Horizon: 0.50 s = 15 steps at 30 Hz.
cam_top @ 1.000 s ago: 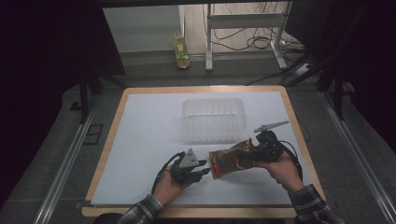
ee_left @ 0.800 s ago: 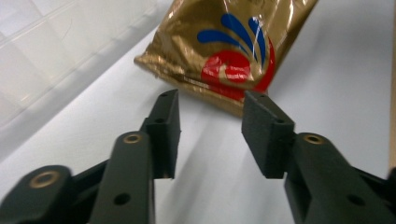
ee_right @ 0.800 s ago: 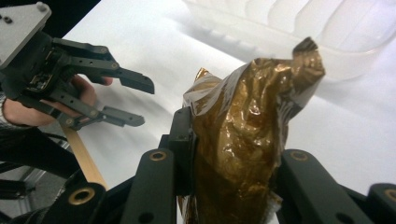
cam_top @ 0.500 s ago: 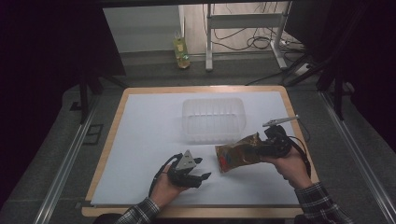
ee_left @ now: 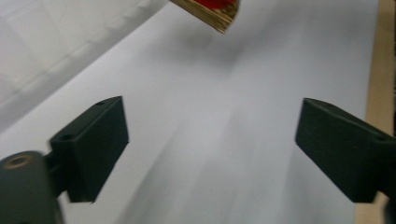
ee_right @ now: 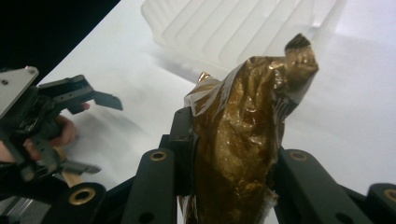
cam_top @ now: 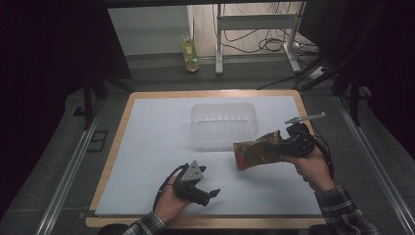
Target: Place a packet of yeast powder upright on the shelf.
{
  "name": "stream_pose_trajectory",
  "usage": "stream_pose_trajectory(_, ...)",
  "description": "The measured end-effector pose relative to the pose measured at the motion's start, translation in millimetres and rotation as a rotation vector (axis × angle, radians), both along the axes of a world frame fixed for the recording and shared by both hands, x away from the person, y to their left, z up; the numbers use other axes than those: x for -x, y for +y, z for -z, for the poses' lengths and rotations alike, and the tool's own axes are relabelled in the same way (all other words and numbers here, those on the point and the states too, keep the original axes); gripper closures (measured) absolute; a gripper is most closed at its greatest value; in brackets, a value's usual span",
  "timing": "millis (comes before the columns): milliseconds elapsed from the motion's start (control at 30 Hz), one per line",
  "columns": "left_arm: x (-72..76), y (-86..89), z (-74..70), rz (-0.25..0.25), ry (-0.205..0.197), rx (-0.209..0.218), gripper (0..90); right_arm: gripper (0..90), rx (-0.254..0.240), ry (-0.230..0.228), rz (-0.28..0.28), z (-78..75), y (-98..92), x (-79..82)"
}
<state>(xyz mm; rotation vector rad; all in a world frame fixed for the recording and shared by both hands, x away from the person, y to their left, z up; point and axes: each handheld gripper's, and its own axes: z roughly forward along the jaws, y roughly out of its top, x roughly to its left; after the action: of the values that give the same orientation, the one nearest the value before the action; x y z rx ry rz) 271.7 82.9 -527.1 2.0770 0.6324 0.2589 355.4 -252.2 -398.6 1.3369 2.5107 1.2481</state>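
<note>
The right gripper [cam_top: 286, 147] is clamped on a crinkled brown snack bag [cam_top: 257, 152], holding it in the air just in front of the clear plastic tray [cam_top: 224, 125]. The left gripper [cam_top: 211, 195] rests well nearer the person than the tray, jaws spread wide apart over the white table sheet [cam_top: 151, 147].

1. No lettering, brand, number or sign can be read anywhere.
2. The crinkled snack bag [cam_top: 257, 151] carries red and other coloured print on its face, but it is too small and blurred to make out any word.
3. The bottle [cam_top: 190, 55] on the floor beyond the table has a label, too far off to read.
</note>
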Motion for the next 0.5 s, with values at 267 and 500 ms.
stream_pose_trajectory(267,1.1,0.3,0.8,-0.013,-0.003,-0.006,3.4,68.7,-0.010,-0.009,0.032,-9.8,-5.0,-7.3)
stream_pose_trajectory(500,1.6,1.0,0.3,0.003,-0.015,0.015,2.2,68.8,-0.011,-0.027,0.061,-19.9,-6.1,-15.6)
